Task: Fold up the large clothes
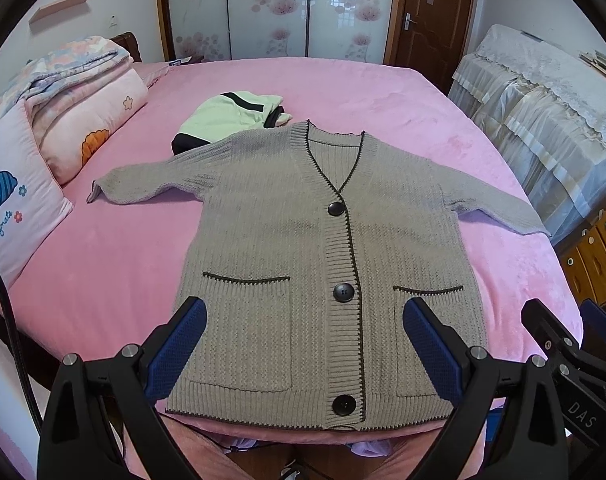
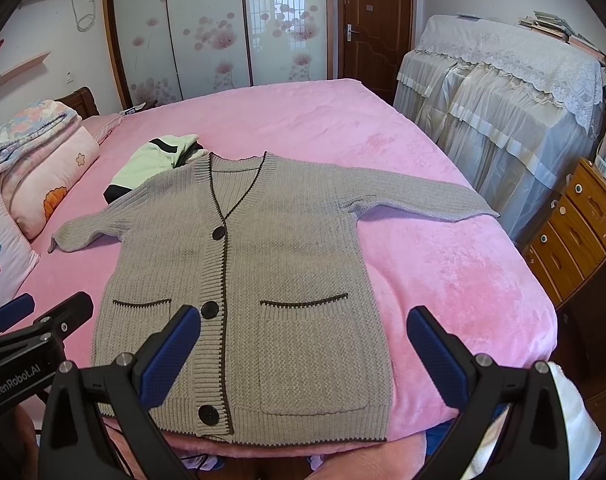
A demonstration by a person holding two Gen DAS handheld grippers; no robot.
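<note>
Broadly, one bed [image 1: 383, 92] with a pink cover fills the room, beside one lace-draped cabinet [image 2: 503, 92]. One grey cardigan [image 1: 287, 240] lies flat on it, two sleeves spread, two pockets, three buttons. One green garment [image 1: 227, 116] sits behind the collar. Left gripper [image 1: 303, 344] and right gripper [image 2: 303, 348] hover over the hem, jaws wide, empty.

Your left gripper [image 1: 303, 344] hangs spread wide above the cardigan [image 1: 303, 264], which lies flat and buttoned on the pink bed [image 1: 383, 96], a green garment [image 1: 223, 116] by its collar
</note>
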